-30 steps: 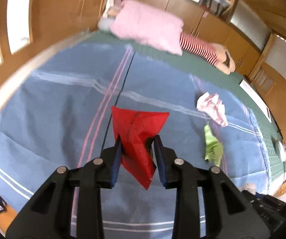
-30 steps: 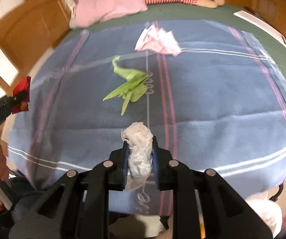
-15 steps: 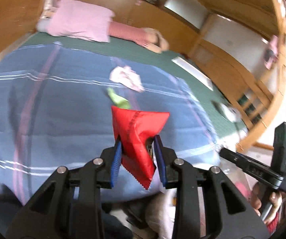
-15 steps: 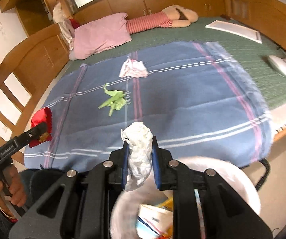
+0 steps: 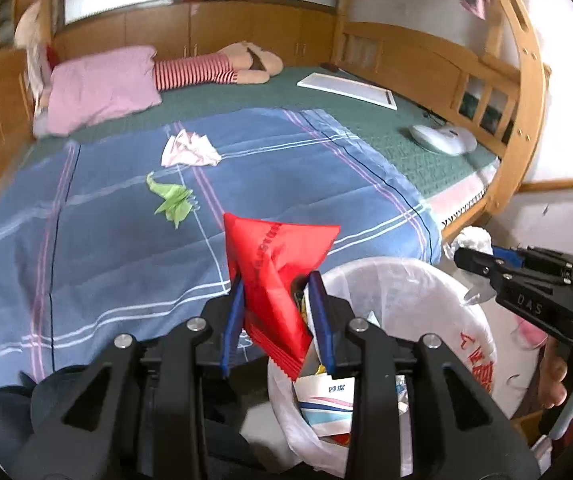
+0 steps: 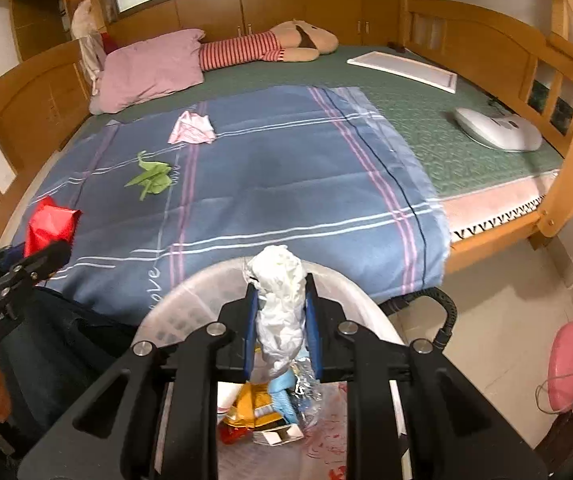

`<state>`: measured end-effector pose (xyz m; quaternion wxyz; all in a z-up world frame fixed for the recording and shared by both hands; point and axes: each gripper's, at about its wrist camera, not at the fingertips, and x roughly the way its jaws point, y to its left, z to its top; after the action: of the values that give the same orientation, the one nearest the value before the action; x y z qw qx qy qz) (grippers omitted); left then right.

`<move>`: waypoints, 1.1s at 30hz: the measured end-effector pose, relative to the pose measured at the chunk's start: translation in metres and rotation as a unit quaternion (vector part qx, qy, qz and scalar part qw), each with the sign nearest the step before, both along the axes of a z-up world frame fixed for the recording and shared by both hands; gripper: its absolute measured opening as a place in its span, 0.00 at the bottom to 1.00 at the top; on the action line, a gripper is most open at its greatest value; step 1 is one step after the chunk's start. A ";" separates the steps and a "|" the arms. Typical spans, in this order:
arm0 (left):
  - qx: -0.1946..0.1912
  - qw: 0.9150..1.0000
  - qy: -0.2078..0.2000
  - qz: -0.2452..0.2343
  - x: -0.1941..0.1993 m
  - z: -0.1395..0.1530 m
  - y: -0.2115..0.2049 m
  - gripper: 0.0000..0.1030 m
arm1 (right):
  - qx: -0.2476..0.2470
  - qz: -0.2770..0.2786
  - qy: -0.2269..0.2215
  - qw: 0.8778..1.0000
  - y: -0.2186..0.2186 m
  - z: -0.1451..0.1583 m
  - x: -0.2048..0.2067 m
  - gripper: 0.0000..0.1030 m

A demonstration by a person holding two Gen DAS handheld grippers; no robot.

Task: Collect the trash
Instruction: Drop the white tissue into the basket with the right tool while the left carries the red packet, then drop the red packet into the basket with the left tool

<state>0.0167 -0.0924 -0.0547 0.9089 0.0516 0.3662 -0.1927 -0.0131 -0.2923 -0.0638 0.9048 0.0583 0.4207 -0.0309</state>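
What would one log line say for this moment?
left tongs: shut on red wrapper | right tongs: shut on white crumpled paper, over trash bin | on blanket: green paper, pink paper

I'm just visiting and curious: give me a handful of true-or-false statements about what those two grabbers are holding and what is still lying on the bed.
1. The left gripper grips a red wrapper. True.
2. The right gripper is empty. False: it is shut on a crumpled white tissue.
3. A green paper scrap lies on the blue blanket. True.
4. The trash bin below the right gripper is empty. False: wrappers lie inside.
5. The pink-white crumpled paper is already in the bin. False: it lies on the blanket.
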 end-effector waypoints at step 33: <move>0.003 0.992 0.075 -0.099 -0.011 -0.036 -0.040 0.38 | 0.124 -0.060 0.057 0.989 -0.049 -0.028 -0.001 0.60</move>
<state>0.0054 -0.1322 -0.0907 0.8552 0.0760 0.4270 -0.2837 -0.0140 -0.3413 -0.0918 0.8618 0.1931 0.4677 -0.0356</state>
